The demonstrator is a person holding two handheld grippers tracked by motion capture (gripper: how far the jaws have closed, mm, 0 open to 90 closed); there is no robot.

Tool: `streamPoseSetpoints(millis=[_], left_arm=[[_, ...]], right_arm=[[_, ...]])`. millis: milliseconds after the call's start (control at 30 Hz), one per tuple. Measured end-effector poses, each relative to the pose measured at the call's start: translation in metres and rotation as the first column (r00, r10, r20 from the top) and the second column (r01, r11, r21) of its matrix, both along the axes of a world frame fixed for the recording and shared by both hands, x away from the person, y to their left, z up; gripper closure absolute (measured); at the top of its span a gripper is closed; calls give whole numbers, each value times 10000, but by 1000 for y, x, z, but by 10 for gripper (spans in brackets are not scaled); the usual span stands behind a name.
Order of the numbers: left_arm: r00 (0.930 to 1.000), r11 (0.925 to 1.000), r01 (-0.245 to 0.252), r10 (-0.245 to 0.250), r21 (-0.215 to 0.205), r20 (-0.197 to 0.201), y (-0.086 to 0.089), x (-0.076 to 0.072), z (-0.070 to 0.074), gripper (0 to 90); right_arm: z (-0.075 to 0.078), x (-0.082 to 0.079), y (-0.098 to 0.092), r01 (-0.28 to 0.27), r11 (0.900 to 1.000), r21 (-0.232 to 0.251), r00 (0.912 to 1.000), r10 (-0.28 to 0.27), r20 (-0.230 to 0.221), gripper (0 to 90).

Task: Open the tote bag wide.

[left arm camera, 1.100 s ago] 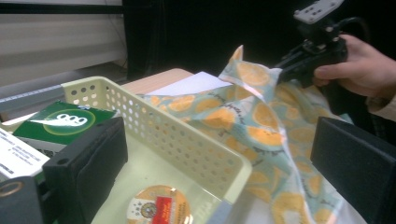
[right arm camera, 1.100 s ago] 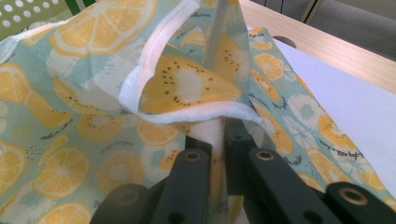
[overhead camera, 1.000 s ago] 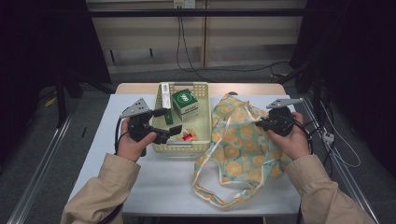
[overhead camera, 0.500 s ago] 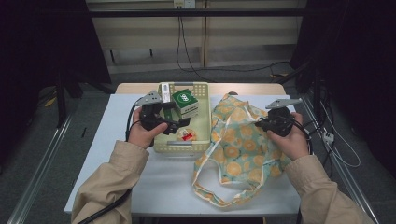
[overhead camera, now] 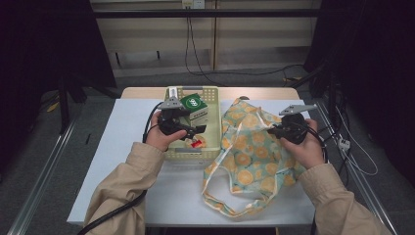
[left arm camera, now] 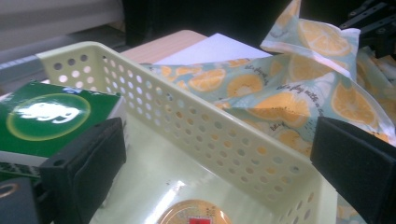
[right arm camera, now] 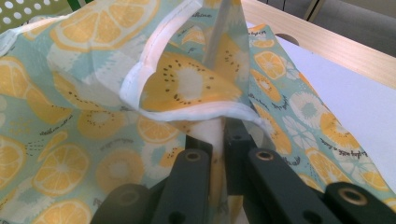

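A pale yellow perforated basket [overhead camera: 212,152] stands mid-table with a green box [overhead camera: 194,103] at its back and a red-marked item [overhead camera: 196,144] on its floor. My left gripper [overhead camera: 195,130] hovers over the basket, open, its black pads [left arm camera: 84,172] wide apart above a round gold lid [left arm camera: 196,212]; the green box [left arm camera: 51,116] lies left of them. A citrus-print cloth bag [overhead camera: 249,152] lies right of the basket. My right gripper [overhead camera: 272,130] is shut on the bag's white-edged rim [right arm camera: 187,112], lifting that fold.
A white sheet [overhead camera: 122,147] covers the wooden table [overhead camera: 147,92]. The bag's handles [overhead camera: 220,200] trail toward the front edge. Cables hang behind the table, and dark frames stand on both sides.
My left gripper has moved right from beside the basket to over its inside. The right gripper has stayed put on the bag.
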State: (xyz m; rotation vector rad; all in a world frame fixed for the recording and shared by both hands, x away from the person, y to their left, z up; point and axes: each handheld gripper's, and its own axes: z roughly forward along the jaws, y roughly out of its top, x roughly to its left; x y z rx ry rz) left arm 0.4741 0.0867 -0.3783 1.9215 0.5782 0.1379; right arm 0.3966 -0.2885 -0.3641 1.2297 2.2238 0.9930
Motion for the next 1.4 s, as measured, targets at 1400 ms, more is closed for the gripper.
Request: streamPoseSetpoints(millis=[1400], left_arm=[[9911, 9526, 1216, -1011, 2789, -870, -23, 27, -55, 104]], right_arm=[[-7, 0, 0, -20, 10000, 55, 10000, 21, -97, 887]])
